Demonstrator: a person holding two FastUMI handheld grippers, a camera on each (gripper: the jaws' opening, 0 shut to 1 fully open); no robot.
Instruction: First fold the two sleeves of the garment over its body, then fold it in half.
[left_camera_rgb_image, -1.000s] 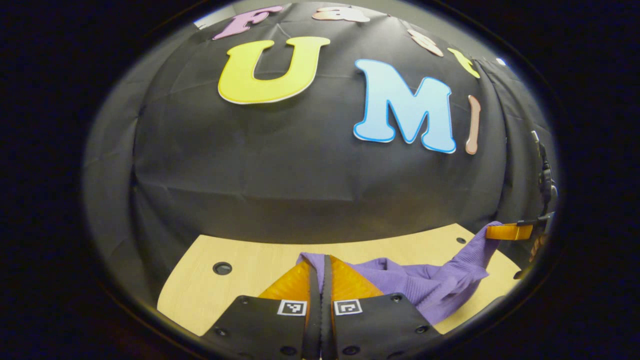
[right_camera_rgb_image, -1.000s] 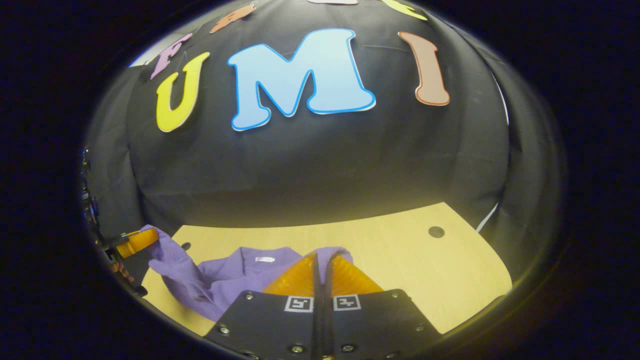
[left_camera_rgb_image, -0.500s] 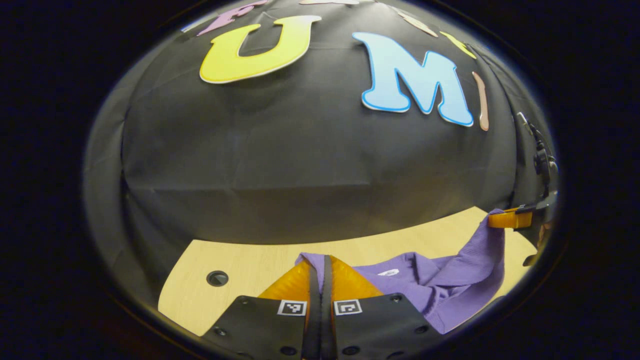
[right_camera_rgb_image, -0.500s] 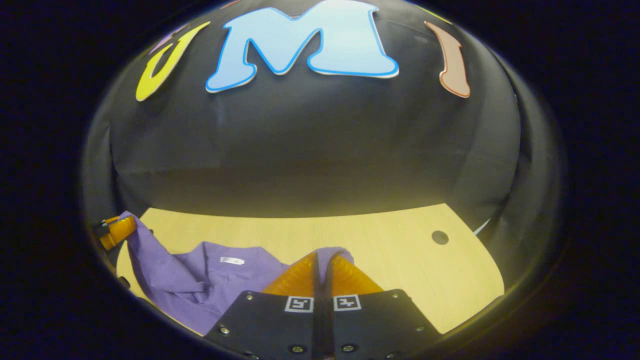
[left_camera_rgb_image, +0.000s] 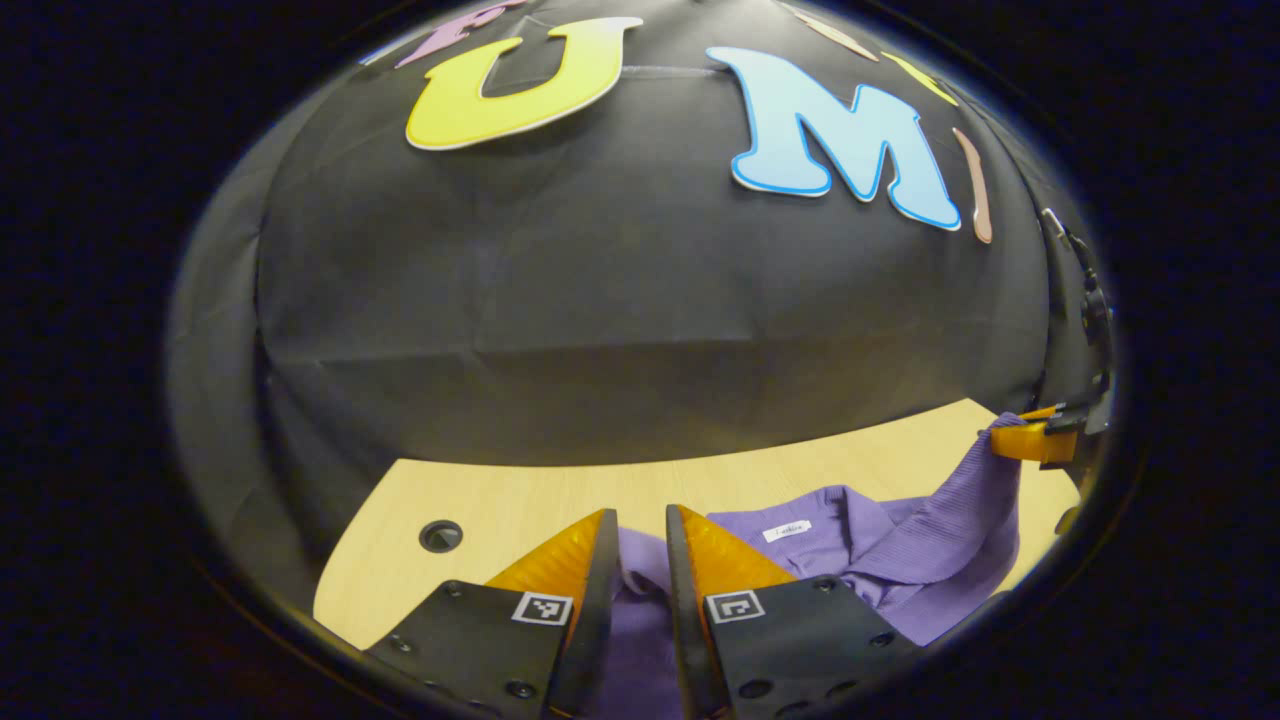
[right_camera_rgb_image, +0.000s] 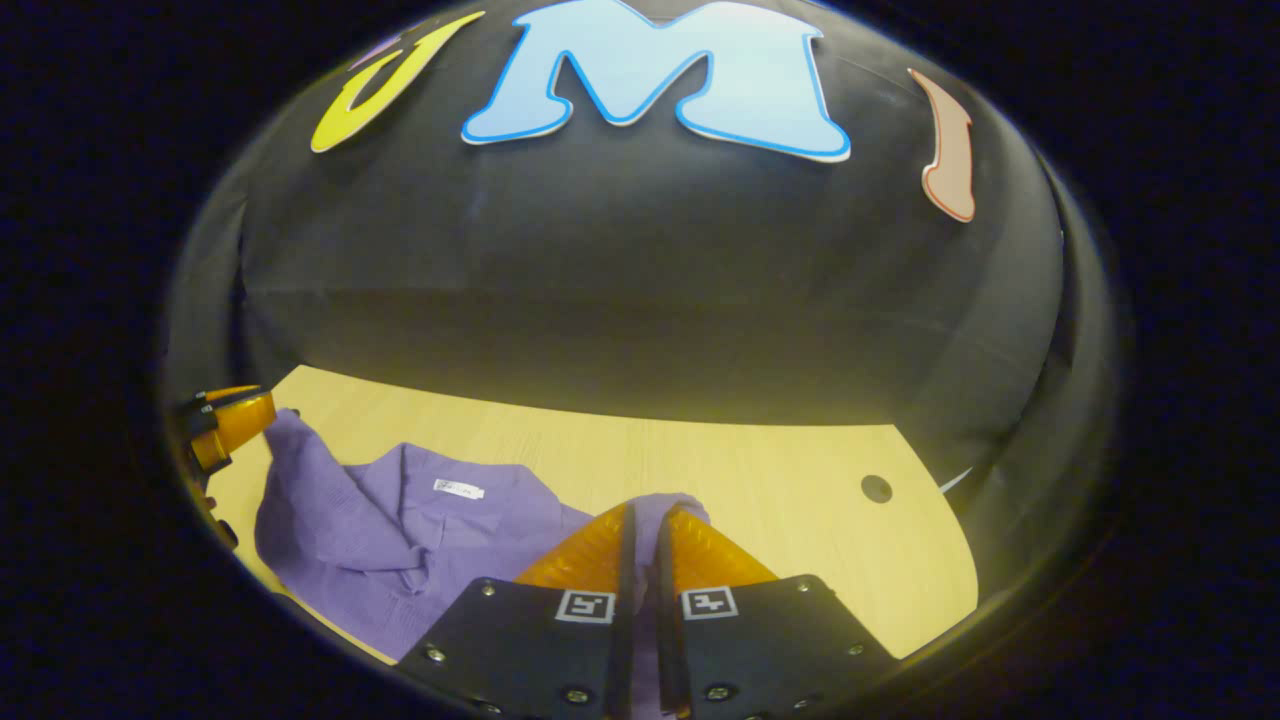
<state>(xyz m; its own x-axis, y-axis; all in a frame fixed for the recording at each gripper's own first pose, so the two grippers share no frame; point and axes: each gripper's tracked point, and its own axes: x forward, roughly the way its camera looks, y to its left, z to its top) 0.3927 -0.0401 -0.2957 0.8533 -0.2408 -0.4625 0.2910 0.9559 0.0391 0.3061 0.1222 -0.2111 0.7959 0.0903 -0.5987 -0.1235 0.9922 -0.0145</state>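
Task stage: final half-fold, by my judgement; the purple collared shirt (right_camera_rgb_image: 400, 540) is bunched w/ its collar and neck label up; sleeves not separately visible, so sleeve folds cannot be confirmed.
Shirt location: on the light wood table (right_camera_rgb_image: 760, 480), toward its near edge; in the left gripper view the shirt (left_camera_rgb_image: 850, 540) lies right of centre; part of it is lifted off the table at one corner.
Left gripper (left_camera_rgb_image: 640, 525): fingers spread apart w/ a clear gap; purple fabric lies in the gap between them, no visible pinch; reads as let go or not yet closed.
Right gripper (right_camera_rgb_image: 642, 520): fingers nearly pressed together, thin slit only; a fold of shirt fabric sits at the tips and appears nipped; grip looks firm, but both-pad contact is judged, not plainly seen.
Cross-check: in the left gripper view, orange fingers at the far right edge hold a raised corner of the shirt; consistent w/ the right gripper pinching.
Done: garment gathered, edge brought toward the collar end.
Left: lay the lifted edge flat; release; smooth and square the fold.
Containers: none seen; table carries the shirt; round holes in the tabletop (right_camera_rgb_image: 876, 489) hold nothing visible.
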